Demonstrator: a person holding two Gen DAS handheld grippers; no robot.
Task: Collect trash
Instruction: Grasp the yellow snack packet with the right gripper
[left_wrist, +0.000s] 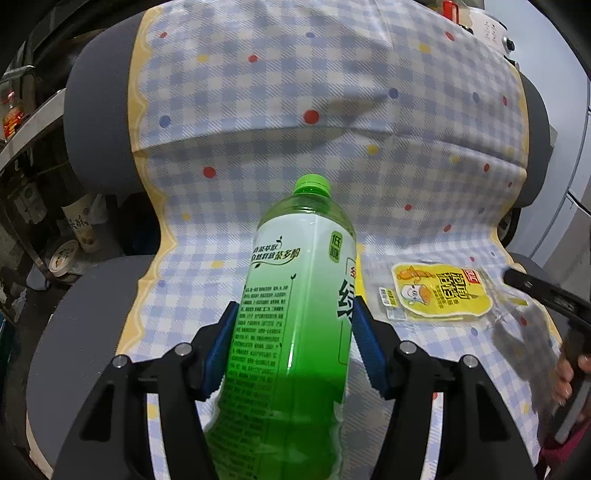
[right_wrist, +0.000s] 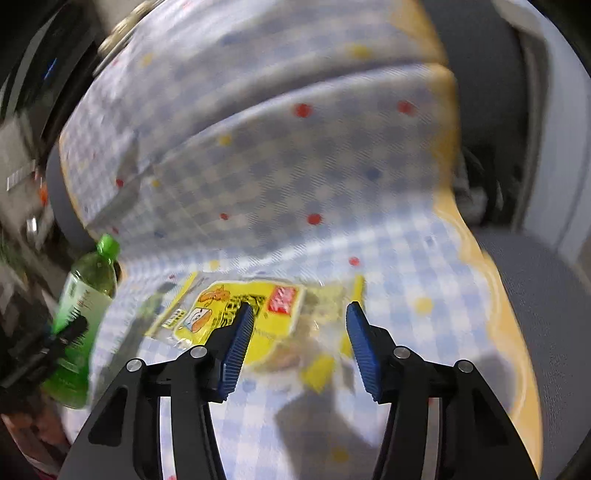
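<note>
With the left gripper (left_wrist: 291, 332) clamped on the green tea bottle (left_wrist: 291, 314) at frame centre, we judged the unclenched right gripper (right_wrist: 299, 328) should straddle the yellow snack wrapper (right_wrist: 236, 314) squarely.

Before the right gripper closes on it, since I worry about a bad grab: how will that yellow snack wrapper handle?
The yellow snack wrapper lies flat and crinkled on the checked cloth, so it is probably thin, floppy and very light. Its clear film edges look glossy, so it may slip or fold between the right gripper pads rather than lift stiffly.
</note>
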